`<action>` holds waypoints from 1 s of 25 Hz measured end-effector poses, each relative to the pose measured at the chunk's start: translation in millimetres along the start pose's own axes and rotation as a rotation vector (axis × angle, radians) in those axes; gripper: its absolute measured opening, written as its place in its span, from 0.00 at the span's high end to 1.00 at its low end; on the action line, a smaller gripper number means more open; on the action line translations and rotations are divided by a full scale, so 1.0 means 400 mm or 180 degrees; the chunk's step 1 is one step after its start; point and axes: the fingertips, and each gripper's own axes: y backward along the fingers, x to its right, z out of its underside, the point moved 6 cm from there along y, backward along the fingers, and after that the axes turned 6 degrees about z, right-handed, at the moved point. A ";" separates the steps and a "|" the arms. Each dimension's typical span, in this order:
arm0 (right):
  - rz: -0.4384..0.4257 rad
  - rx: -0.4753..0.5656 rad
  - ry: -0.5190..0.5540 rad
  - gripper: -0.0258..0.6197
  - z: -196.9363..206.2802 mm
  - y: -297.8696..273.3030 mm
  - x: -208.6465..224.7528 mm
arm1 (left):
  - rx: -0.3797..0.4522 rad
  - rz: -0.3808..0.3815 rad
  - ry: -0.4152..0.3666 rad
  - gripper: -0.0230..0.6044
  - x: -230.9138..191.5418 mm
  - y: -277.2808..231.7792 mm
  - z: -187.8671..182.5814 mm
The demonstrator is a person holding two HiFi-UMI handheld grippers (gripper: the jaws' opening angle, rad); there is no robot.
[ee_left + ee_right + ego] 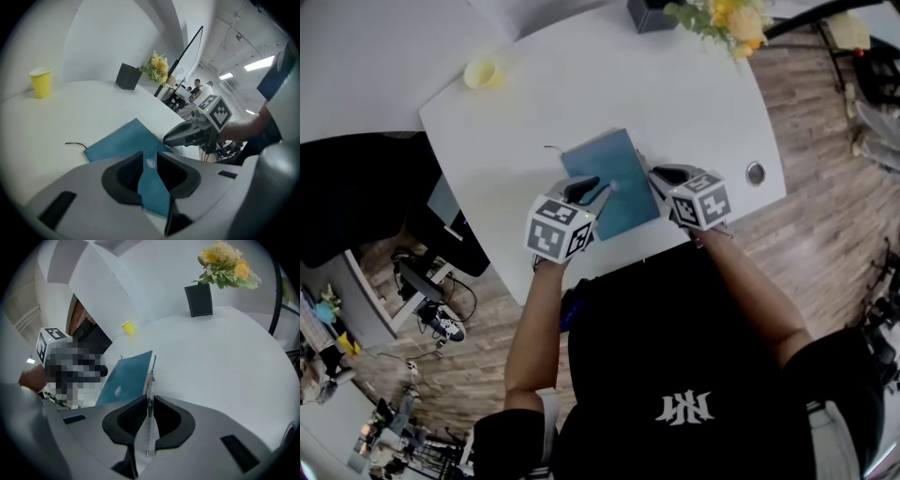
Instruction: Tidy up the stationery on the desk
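At the bottom of the head view the person (675, 375), in a black top, reaches both bare forearms up toward the frame's middle, one gripper in each hand. Left of centre, the left gripper (602, 190) points up and to the right. In the left gripper view its jaws (150, 157) are clamped on the near corner of a blue notebook (124, 140), and the cover runs between the two dark pads. Right of centre, the right gripper (654, 178) points up and to the left at the notebook's right edge. In the right gripper view its jaws (149, 401) are closed on a slim clear pen (150, 390), which stands lengthwise between the pads with its far end just beside that edge.

The blue notebook (614, 178) lies closed and flat on the white desk (581, 94), in the middle of the head view near the desk's front edge, turned a little askew. A thin dark string (75, 144) trails from its far left corner onto the desk top.

Further right, a small round grommet (756, 172) sits in the desk near its right edge, and a wooden floor (825, 141) shows beyond. Toward the upper left of the head view a yellow cup (483, 72) stands upright, well apart from the notebook. At the top edge, right of centre, a dark pot (652, 14) holds yellow and orange flowers (727, 19).
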 end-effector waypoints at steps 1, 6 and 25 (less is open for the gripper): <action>-0.0007 0.0004 -0.0010 0.86 0.001 0.000 -0.002 | -0.0006 0.0006 0.0002 0.81 0.000 -0.001 0.002; -0.0033 -0.0001 -0.0041 0.86 0.009 0.000 -0.010 | 0.0007 0.0068 0.0077 0.81 0.006 -0.009 0.011; -0.0065 0.0103 -0.0152 0.86 0.017 0.008 -0.015 | 0.0041 0.0065 0.0031 0.81 0.009 0.004 0.035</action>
